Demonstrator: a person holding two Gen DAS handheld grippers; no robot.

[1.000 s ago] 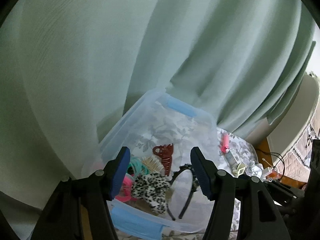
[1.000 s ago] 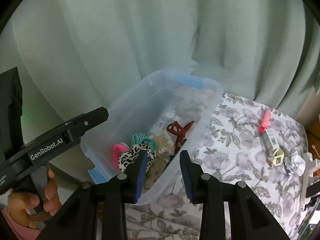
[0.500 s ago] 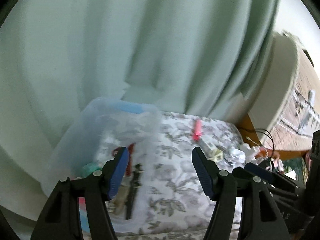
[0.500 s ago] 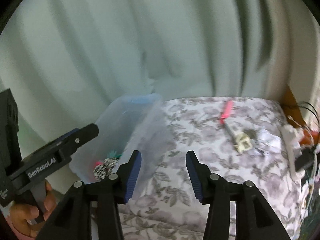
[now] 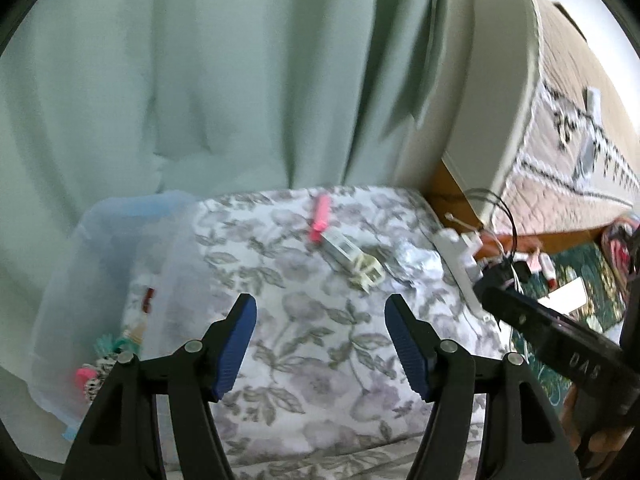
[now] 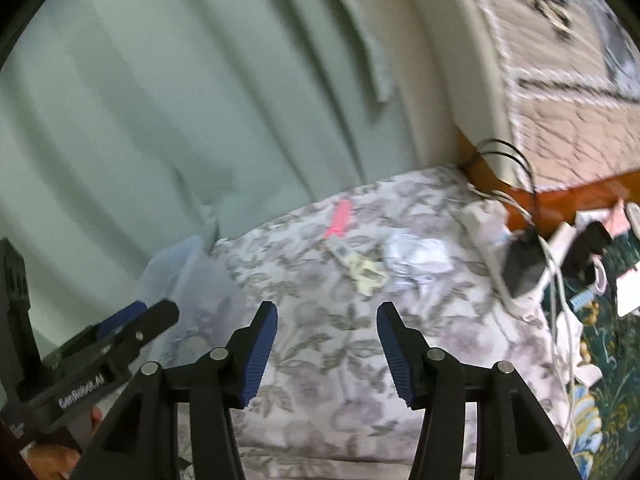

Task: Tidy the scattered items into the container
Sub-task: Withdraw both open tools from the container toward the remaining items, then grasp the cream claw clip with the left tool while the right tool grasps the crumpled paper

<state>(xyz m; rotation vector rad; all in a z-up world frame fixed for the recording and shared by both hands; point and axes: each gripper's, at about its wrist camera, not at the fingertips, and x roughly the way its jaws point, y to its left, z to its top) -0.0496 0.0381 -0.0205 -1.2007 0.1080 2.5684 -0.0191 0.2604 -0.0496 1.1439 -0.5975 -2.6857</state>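
Observation:
A clear plastic container [image 5: 120,248] with blue clips stands at the left of a floral cloth; hair ties and a red claw clip [image 5: 148,298] show through its wall. A pink clip [image 5: 321,218] [image 6: 340,220], a small white box [image 5: 340,246] and a cream claw clip [image 5: 368,274] [image 6: 366,272] lie on the cloth beyond both grippers. Crumpled foil [image 5: 420,260] [image 6: 416,256] lies to their right. My left gripper [image 5: 320,344] is open and empty above the cloth. My right gripper [image 6: 326,344] is open and empty too. The container [image 6: 176,268] is at left in the right wrist view.
A pale green curtain [image 5: 200,80] hangs behind the floral cloth [image 5: 320,340]. A white power strip with plugs and cables [image 6: 520,264] sits at the cloth's right edge. A cushioned bed edge [image 5: 500,100] rises at the right, with clutter on a patterned rug [image 5: 580,292] below.
Both grippers have swung right, from over the container to over the floral cloth. The right gripper's jaws have widened. The scattered clips now lie straight ahead.

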